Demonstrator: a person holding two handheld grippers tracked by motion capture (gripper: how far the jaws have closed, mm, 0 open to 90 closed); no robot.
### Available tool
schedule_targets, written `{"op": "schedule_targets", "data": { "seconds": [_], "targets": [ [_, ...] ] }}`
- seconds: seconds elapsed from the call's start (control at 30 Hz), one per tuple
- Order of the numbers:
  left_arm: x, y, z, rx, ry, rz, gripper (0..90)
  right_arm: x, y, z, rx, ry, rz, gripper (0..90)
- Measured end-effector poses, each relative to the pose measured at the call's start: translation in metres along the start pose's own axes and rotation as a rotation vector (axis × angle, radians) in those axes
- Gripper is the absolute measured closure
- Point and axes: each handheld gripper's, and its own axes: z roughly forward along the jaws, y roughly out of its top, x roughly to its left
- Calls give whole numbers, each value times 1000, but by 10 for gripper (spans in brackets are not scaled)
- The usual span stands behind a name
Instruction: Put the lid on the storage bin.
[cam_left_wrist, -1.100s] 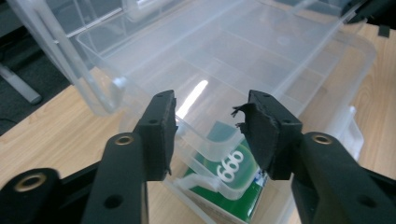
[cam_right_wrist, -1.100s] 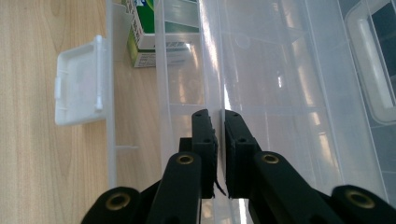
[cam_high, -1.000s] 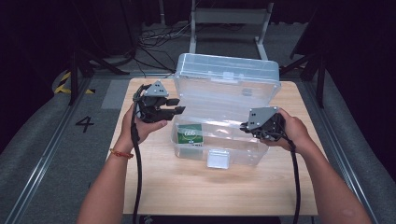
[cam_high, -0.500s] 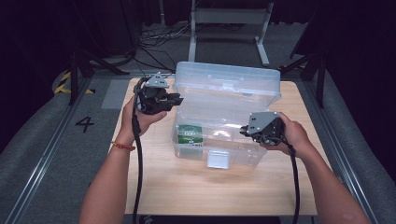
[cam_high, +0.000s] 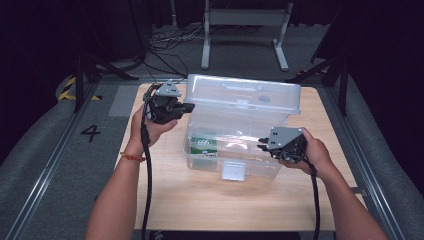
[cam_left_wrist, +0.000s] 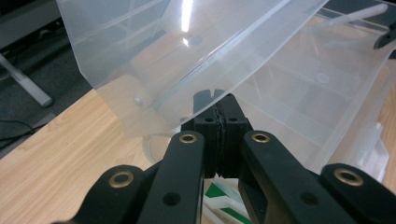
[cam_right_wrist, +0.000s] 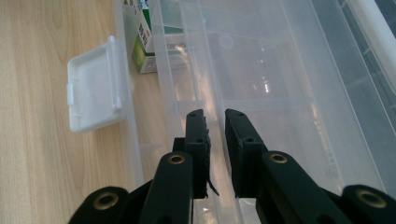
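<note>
Both forearms entered from the lower edge of the high view, each hand wrapped around the body of its tool. The left tongs (cam_high: 189, 106) were held higher and farther forward, pointing toward the person's right. In the left gripper view the jaws had just been closing and stood pressed together pad to pad. The right tongs (cam_high: 261, 143) were held lower and nearer, pointing toward the person's left. Their jaws had just been opening slightly, a narrow gap between the pads.

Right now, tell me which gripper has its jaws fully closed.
The left gripper, at the lid's left edge: its pads meet. The right gripper, jaws just opening, shows a gap.
</note>
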Motion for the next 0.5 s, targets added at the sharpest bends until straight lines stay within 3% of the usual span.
{"op": "schedule_targets", "data": {
  "seconds": [0.2,0.27,0.43,0.5],
  "targets": [
    [-6,-3,-6,7,-3,28,892,3,-17,-15,-45,-28,73,753],
    [-7,-5,-7,9,-20,18,891,4,-21,-18,-51,-31,88,748],
    [-13,-14,-6,40,-26,29,887,4,-56,-44,-116,-58,219,691],
    [-16,-17,-5,46,-26,31,887,5,-67,-51,-121,-71,247,669]
  ]
}}
